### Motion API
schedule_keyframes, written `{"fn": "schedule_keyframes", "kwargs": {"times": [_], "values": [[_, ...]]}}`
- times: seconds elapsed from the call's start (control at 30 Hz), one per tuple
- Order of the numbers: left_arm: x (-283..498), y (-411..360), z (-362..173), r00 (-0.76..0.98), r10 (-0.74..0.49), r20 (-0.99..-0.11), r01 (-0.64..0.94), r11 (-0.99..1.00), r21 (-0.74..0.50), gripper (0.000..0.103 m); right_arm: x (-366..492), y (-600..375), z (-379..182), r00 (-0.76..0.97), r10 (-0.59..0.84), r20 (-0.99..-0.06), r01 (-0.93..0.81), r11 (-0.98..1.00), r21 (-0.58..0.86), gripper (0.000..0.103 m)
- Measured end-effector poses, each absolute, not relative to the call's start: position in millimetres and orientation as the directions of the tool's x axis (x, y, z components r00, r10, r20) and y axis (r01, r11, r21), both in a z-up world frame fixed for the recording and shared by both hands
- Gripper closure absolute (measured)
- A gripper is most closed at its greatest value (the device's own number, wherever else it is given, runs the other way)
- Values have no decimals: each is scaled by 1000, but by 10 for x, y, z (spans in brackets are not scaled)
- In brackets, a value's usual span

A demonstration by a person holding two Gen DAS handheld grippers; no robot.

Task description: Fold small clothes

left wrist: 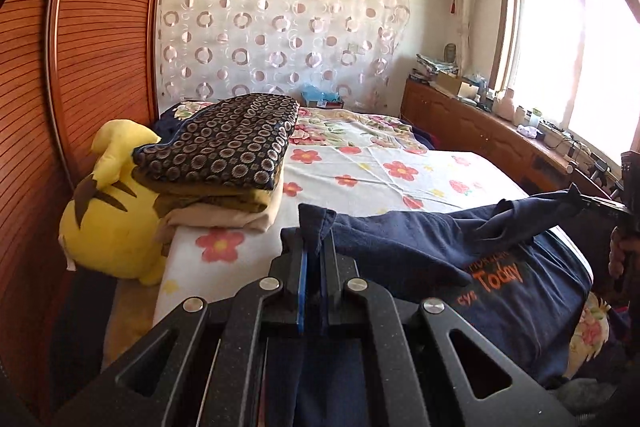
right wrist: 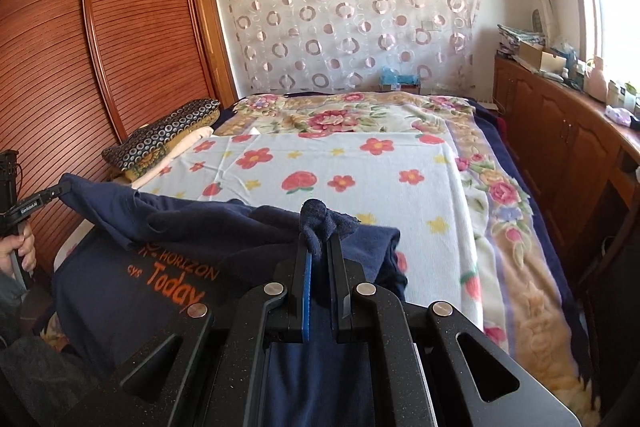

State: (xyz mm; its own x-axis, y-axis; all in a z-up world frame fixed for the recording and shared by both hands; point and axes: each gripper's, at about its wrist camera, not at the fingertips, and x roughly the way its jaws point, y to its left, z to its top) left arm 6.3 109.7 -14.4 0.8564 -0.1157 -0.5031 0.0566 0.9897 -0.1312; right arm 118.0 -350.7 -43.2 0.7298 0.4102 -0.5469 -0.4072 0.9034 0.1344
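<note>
A navy T-shirt [left wrist: 500, 291] with orange lettering lies at the near edge of the bed, its top edge lifted and stretched between both grippers. My left gripper [left wrist: 314, 247] is shut on the shirt's left corner, and shows at the left of the right wrist view [right wrist: 60, 191]. My right gripper [right wrist: 319, 247] is shut on a bunched right corner of the shirt [right wrist: 132, 287], and shows at the right of the left wrist view [left wrist: 580, 201]. The shirt's body hangs below them, printed side facing up.
The bed carries a white flower-print sheet [right wrist: 352, 167] over a floral blanket [right wrist: 516, 227]. A stack of folded clothes [left wrist: 224, 155] and a yellow plush toy [left wrist: 112, 211] sit at the bed's left by the wooden wardrobe [right wrist: 100, 47]. A cluttered wooden cabinet [right wrist: 560, 123] runs under the window.
</note>
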Motion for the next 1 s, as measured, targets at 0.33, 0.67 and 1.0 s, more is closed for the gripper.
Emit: {"fn": "schedule_keyframes", "kwargs": {"times": [0.33, 0.67, 1.0], "values": [[-421, 1102, -71, 840, -142, -524, 89, 988, -126, 97, 673, -3574, -177, 727, 411, -550, -433, 896, 97, 97], [-306, 1057, -479, 772, -113, -625, 64, 993, -100, 97, 793, -3551, -686, 643, 351, -681, -379, 918, 115, 97], [-235, 1166, -294, 798, -91, -596, 57, 995, -76, 58, 885, -3543, -626, 636, 338, -694, -374, 921, 106, 90]]}}
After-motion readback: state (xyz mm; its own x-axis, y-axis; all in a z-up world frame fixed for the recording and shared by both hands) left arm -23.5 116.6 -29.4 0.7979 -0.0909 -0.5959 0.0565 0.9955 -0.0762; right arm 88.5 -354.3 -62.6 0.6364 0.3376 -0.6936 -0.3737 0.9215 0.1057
